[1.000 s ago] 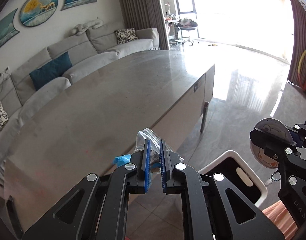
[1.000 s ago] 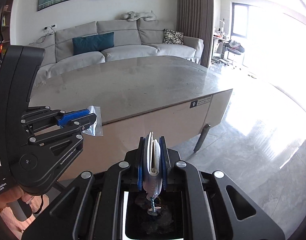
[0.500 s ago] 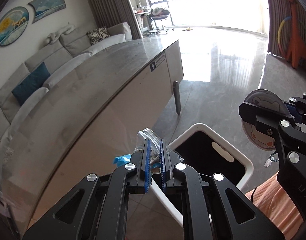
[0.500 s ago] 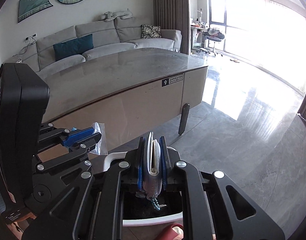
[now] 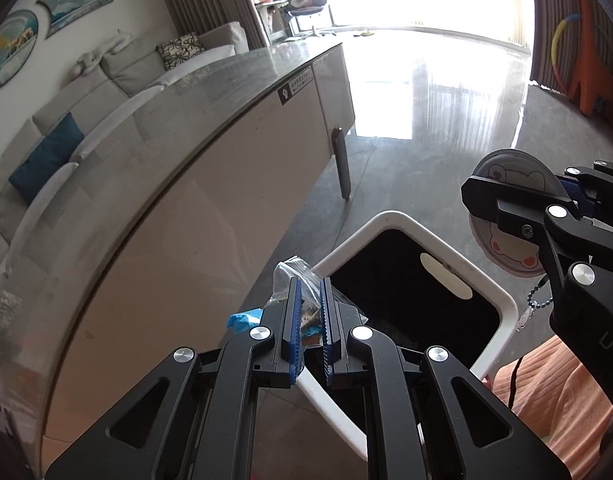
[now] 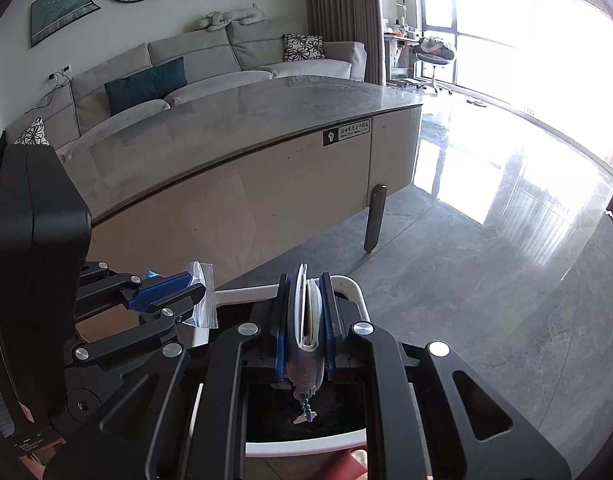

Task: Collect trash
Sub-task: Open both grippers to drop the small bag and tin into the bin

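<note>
My left gripper (image 5: 308, 292) is shut on a clear plastic bag (image 5: 296, 280) of small scraps, with a blue scrap (image 5: 242, 318) beside it, held over the near left rim of a white trash bin (image 5: 390, 218) with a black liner. My right gripper (image 6: 304, 288) is shut on a round cartoon-bear pouch (image 6: 306, 320) with a bead chain (image 6: 304, 406), held above the bin (image 6: 350, 282). In the left wrist view the pouch (image 5: 502, 240) hangs to the right of the bin. In the right wrist view the left gripper (image 6: 194, 292) holds the bag (image 6: 202, 304) at the bin's left.
A long stone-topped table (image 5: 210, 120) with beige sides and a dark leg (image 5: 342, 164) stands just beyond the bin; it also shows in the right wrist view (image 6: 266, 120). A grey sofa (image 6: 210, 60) is behind it. Glossy grey floor (image 6: 506, 260) stretches right. An orange-clad leg (image 5: 554, 392) is at lower right.
Both grippers have come down from table height and moved toward the bin, each keeping its hold. The bin now lies directly under them.
</note>
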Demonstrator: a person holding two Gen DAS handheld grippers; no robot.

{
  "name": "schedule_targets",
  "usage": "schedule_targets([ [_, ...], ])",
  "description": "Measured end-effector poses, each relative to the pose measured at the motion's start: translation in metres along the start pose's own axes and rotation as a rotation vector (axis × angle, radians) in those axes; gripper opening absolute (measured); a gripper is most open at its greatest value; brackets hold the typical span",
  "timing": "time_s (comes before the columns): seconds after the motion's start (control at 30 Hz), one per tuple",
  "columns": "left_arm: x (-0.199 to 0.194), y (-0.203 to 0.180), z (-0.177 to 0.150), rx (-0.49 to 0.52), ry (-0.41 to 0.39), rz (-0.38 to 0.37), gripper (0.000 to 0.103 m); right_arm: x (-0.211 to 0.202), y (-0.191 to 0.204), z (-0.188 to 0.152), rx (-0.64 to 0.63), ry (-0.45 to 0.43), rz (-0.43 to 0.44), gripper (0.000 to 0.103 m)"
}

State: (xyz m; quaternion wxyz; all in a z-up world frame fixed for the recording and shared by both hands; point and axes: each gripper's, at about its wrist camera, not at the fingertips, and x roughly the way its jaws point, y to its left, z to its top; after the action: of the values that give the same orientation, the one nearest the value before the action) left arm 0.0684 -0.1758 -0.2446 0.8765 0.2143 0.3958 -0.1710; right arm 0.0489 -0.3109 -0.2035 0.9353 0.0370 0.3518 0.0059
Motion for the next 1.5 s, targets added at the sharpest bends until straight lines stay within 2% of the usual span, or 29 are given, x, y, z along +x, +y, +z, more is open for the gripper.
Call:
schedule_targets([
  [0.13, 0.020, 0.001, -0.007, -0.010, 0.056, -0.009, 0.011, 0.028, -0.007, -0.009, 0.007, 0.046, 0.024, 0.015],
  [0.3, 0.037, 0.002, -0.008, -0.011, 0.088, -0.012, 0.011, 0.051, -0.010, -0.019, 0.005, 0.097, 0.038, 0.015],
  [0.57, 0.071, -0.005, -0.010, -0.011, 0.152, -0.062, 0.011, 0.067, -0.015, -0.028, 0.007, 0.135, 0.006, 0.015],
  [0.67, 0.082, -0.011, -0.013, 0.014, 0.179, -0.089, 0.015, 0.072, -0.017, -0.033, 0.011, 0.155, -0.007, 0.015],
  [0.7, 0.087, -0.014, -0.015, 0.029, 0.198, -0.109, 0.024, 0.074, -0.018, -0.034, 0.007, 0.161, -0.014, 0.015],
  [0.73, 0.092, -0.017, -0.016, 0.048, 0.217, -0.116, 0.051, 0.076, -0.018, -0.036, 0.001, 0.167, -0.019, 0.015],
  [0.8, 0.098, -0.022, -0.019, 0.076, 0.229, -0.103, 0.089, 0.079, -0.018, -0.038, -0.004, 0.178, -0.024, 0.015],
  [0.9, 0.099, -0.026, -0.020, 0.101, 0.209, -0.093, 0.095, 0.082, -0.015, -0.040, -0.012, 0.186, -0.026, 0.015],
  [1.07, 0.103, -0.022, -0.019, 0.105, 0.214, -0.074, 0.095, 0.083, -0.013, -0.040, -0.022, 0.188, -0.027, 0.015],
  [1.5, 0.076, 0.016, -0.014, 0.069, 0.133, 0.024, 0.095, 0.091, -0.004, -0.035, -0.030, 0.185, 0.021, 0.015],
])
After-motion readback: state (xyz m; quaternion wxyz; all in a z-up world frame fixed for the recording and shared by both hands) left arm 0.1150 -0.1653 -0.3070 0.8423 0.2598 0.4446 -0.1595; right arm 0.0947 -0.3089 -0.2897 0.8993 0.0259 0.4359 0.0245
